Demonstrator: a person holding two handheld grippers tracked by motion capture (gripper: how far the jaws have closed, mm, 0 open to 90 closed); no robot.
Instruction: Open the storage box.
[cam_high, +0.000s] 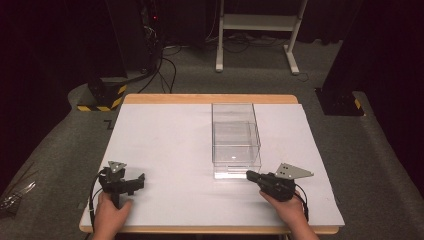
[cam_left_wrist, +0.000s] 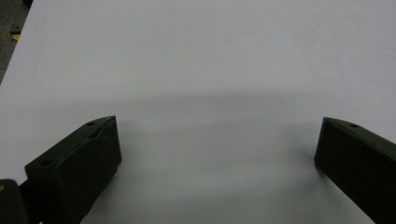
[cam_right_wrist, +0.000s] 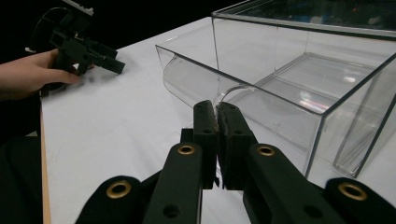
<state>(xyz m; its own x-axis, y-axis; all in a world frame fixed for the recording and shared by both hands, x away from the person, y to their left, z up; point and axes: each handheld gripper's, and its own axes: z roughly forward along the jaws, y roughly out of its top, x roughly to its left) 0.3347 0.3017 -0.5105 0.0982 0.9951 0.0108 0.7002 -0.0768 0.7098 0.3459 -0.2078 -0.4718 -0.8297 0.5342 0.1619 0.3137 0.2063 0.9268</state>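
Clear box's (cam_right_wrist: 299, 88) far end cut off by frame edge.

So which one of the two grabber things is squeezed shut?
The right gripper, next to the clear plastic box. Its two black jaws are pressed together on the box's curved handle. The left gripper has its jaws wide apart over bare table.

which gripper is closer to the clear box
Right. The right gripper is at the clear box's near edge; the left gripper sits well off toward the table's left.

Clear glossy plastic box (cam_high: 235, 140); matt white table (cam_high: 165, 145) top, wood edge; matt black tongs (cam_right_wrist: 217, 122)
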